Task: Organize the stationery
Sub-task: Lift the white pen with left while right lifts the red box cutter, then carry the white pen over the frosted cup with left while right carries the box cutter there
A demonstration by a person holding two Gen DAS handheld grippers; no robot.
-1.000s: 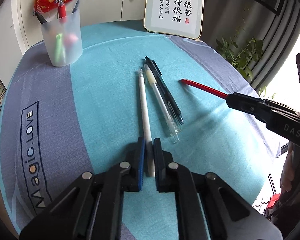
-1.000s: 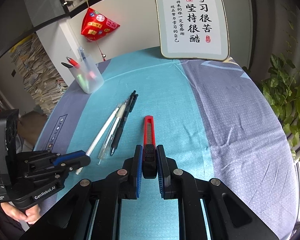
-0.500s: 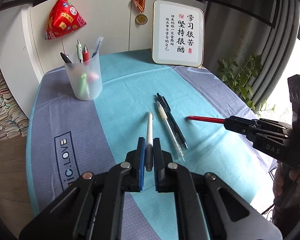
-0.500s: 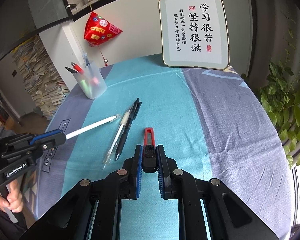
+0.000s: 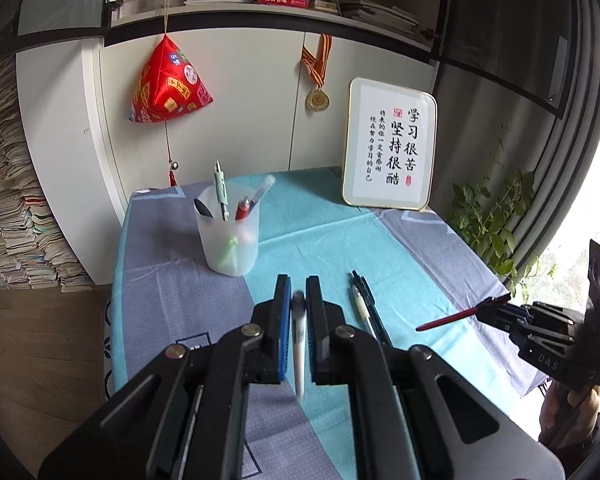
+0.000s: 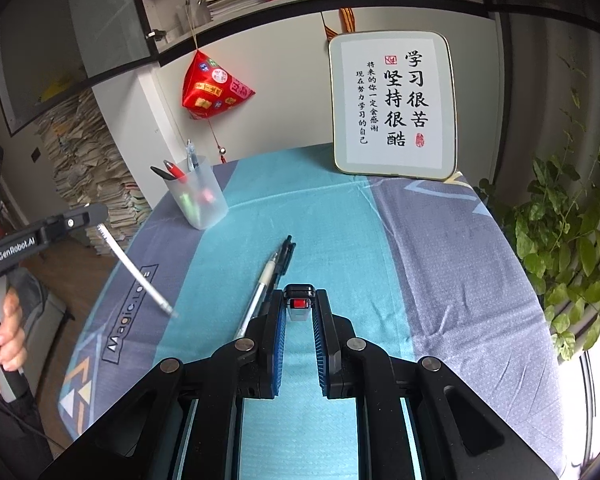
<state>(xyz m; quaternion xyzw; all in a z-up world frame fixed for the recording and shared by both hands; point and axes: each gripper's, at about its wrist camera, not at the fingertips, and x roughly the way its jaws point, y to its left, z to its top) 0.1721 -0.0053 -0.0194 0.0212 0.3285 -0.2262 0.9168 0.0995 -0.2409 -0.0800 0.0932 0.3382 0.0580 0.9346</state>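
Now white pen (image 5: 299, 344) clamped in left tool (image 5: 298, 294).

The left tool (image 5: 298, 296) has lifted the white pen (image 5: 299, 344) off the desk (image 5: 172, 280), and it now hangs tip-down. The right tool (image 6: 299, 300) has raised the red utility knife (image 6: 299, 305) clear of the cloth.

both the left gripper (image 5: 298, 300) and the right gripper (image 6: 300, 306) angle downward, jaws clamped
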